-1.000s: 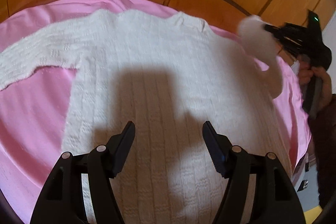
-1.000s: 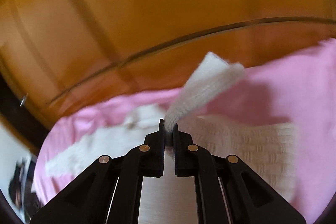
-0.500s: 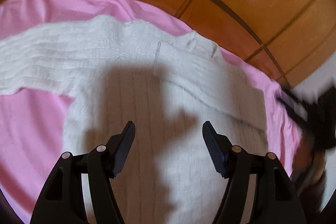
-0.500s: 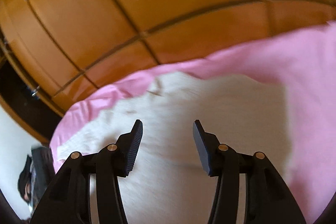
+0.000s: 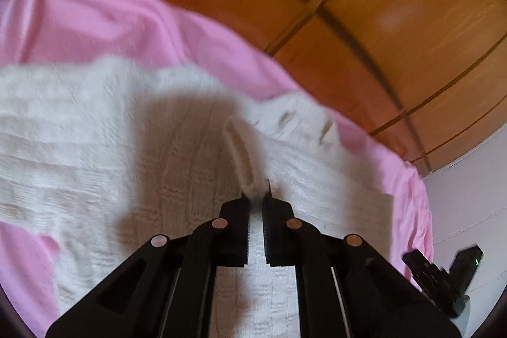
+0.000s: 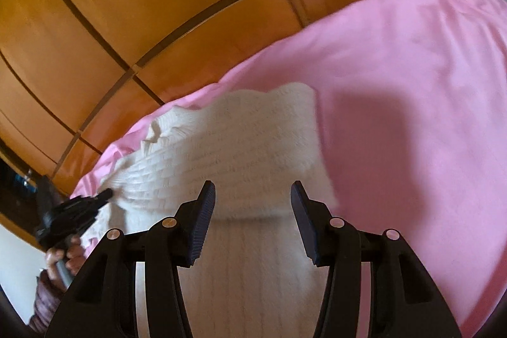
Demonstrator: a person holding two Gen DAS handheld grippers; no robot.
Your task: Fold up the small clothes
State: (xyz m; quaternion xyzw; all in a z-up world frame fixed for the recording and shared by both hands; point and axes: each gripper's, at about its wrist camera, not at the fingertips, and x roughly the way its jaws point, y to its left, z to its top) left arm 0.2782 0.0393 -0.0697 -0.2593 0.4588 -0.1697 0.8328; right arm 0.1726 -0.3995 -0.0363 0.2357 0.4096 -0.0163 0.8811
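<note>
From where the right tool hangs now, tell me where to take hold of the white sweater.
Probably grip the white sweater at its right side edge, coming in from the bare pink sheet. That edge lies flat and clear, close to the open right tool, while the left tool already pinches a fold on the other side.

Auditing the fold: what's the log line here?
left gripper: shut on sweater | right gripper: open over sweater | sheet: pink

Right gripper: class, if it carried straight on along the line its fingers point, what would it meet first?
Most likely the white knitted sweater on the pink sheet; the open right gripper points down at it, though depth is unclear.
</note>
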